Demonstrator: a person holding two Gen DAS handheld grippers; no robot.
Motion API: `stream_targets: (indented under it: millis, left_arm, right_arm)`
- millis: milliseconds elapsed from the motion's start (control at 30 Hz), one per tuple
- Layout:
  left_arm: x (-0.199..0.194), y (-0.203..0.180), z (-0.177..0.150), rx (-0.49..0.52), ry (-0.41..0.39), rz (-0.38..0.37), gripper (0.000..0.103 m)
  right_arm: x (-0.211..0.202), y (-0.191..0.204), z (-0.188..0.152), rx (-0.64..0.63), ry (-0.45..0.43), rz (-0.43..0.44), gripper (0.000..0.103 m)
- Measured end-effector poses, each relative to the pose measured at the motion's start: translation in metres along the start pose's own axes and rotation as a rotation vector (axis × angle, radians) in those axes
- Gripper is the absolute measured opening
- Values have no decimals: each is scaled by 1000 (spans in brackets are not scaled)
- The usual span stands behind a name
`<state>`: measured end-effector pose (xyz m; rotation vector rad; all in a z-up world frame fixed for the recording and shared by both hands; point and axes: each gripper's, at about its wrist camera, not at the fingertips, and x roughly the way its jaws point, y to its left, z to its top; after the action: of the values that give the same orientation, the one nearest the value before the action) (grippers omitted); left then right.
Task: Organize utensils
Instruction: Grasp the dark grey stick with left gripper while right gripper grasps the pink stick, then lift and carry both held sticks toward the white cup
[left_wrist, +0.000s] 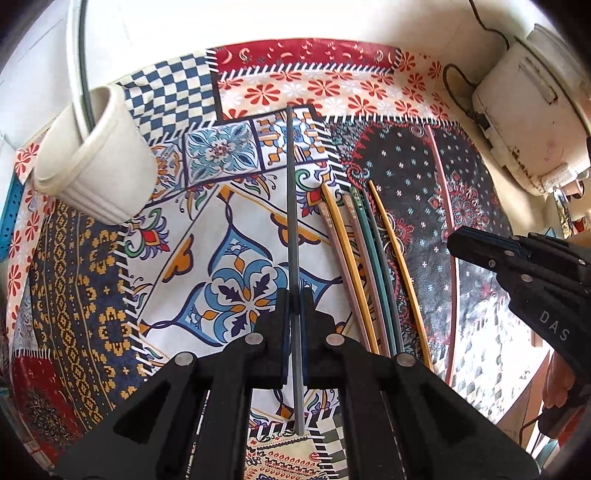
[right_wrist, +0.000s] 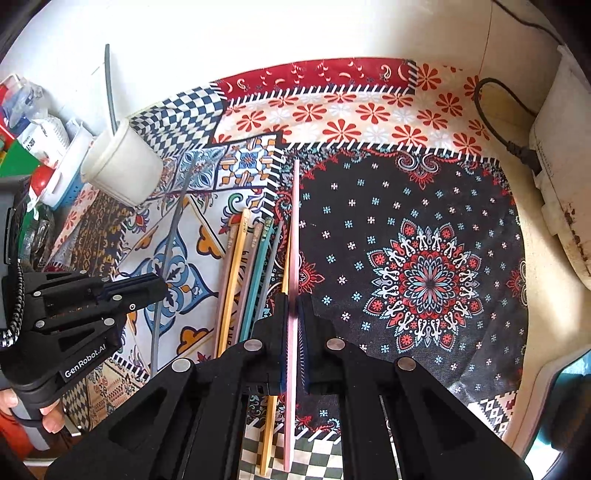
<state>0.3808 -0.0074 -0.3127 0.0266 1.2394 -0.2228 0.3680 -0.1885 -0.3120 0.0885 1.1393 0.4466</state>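
At the bench's far left corner, a white cup (left_wrist: 92, 158) stands on the patchwork cloth (left_wrist: 236, 236) with one grey chopstick (right_wrist: 110, 88) leaning out of it. The left gripper (left_wrist: 295, 295) is pressed together on another grey chopstick (left_wrist: 291, 206), held above the cloth. The right gripper (right_wrist: 293, 306) pinches a pink chopstick (right_wrist: 294, 229) the same way. Between them, a loose bunch of chopsticks (left_wrist: 362, 266), yellow, pink, green and grey, lies on the cloth, well apart from the cup. A white appliance (left_wrist: 524, 110) sits at the far right.
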Motion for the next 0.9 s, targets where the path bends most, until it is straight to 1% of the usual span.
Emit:
stream_targets:
  millis: [67,167,300,333,400,567,633,733,800,900]
  left_arm:
    - [-16,5,-2,-22,-44,-5,3]
    - [-43,8,-11,-19,-120,10,3]
    - [-73,11,-17,-25,-194,19,3]
    - [-78,11,-17,-25,-212,24,3]
    - [-92,13,-20,-29,-244,28,3]
    - [-116,21,-21,-48,-304,25,3]
    - [-122,24,-22,-60,-317,21,3]
    - [-126,32,-25,-83,-326,16,3]
    - [-128,40,-30,-101,-332,13,3]
    - [-130,51,-36,-129,-341,11,3]
  right_arm:
    - [-14,4,-1,5,-46,15,5]
    - [-34,14,3,-14,-110,17,5]
    - [-56,27,11,-36,-177,26,5]
    - [-61,31,13,-42,-190,32,5]
    - [-67,38,20,-51,-211,48,1]
    - [-76,53,31,-80,-252,58,1]
    - [-74,57,33,-95,-247,46,1]
    - [-64,55,35,-103,-211,52,1]
    - [-56,49,36,-96,-189,40,1]
    - [-37,42,39,-97,-105,47,4]
